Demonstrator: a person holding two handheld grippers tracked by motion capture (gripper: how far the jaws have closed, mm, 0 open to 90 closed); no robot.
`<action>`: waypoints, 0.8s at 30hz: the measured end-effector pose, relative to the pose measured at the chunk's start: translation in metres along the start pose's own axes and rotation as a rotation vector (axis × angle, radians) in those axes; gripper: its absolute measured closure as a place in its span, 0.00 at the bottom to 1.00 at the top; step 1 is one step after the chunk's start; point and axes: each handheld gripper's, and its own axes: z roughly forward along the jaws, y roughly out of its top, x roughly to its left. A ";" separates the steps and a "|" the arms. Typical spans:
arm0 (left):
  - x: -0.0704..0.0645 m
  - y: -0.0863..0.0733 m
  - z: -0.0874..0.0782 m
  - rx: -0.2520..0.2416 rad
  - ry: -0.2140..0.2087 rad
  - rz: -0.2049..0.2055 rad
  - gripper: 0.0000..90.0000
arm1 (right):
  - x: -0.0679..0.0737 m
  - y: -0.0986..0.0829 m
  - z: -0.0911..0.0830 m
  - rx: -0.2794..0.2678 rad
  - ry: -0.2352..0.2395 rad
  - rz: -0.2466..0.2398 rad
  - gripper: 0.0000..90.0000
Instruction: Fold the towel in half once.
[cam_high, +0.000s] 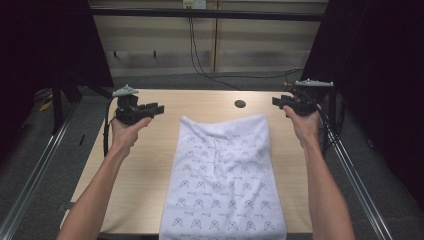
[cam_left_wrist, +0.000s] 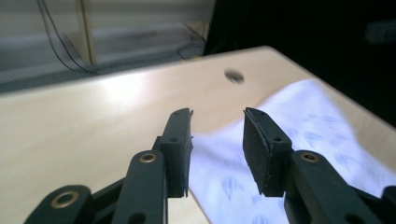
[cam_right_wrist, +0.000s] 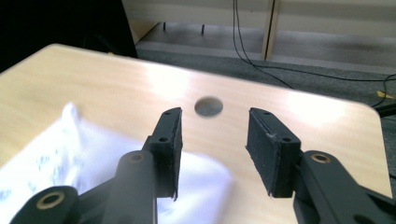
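The white cloth (cam_high: 222, 175) with its blue printed pattern lies flat down the middle of the wooden table (cam_high: 150, 160), its near end running past the front edge and its far edge stopping short of the round cable hole (cam_high: 240, 104). You hold the left gripper (cam_high: 150, 108) above the table just beside the far left corner of the cloth, and the right gripper (cam_high: 280, 101) just beside the far right corner. Both are raised clear of the fabric. The jaws of each stand spread apart with nothing between them, as both gripper views confirm.

The step in hand appears to be taking the 2 far corners of the cloth. To do it well:

1. Lower both grippers together, so that the cloth is not dragged to 1 side.
2. Aim each gripper at its own corner. In the left gripper view the cloth edge (cam_left_wrist: 280, 154) lies under and to the right of the jaws; in the right gripper view the corner (cam_right_wrist: 205, 186) lies under the left jaw. Shift each gripper inward until the corner sits between the pads.
3. Slide the lower jaw flat along the table under the hem, then close. A steep approach is likely to push the fabric into a ridge.
4. Pinch 1 layer or the whole thickness on purpose; the pictures do not show whether the cloth is doubled.
5. Lift both corners evenly before moving them
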 end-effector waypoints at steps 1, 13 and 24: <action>0.001 -0.008 0.002 0.009 -0.011 -0.004 0.70 | -0.001 -0.008 -0.003 0.001 0.016 -0.002 0.61; -0.041 -0.090 0.013 0.180 -0.185 0.051 0.83 | 0.040 -0.092 -0.043 0.056 0.245 -0.109 0.69; -0.055 -0.113 0.042 0.287 -0.192 0.158 0.90 | 0.059 -0.154 -0.019 0.243 0.301 -0.124 0.77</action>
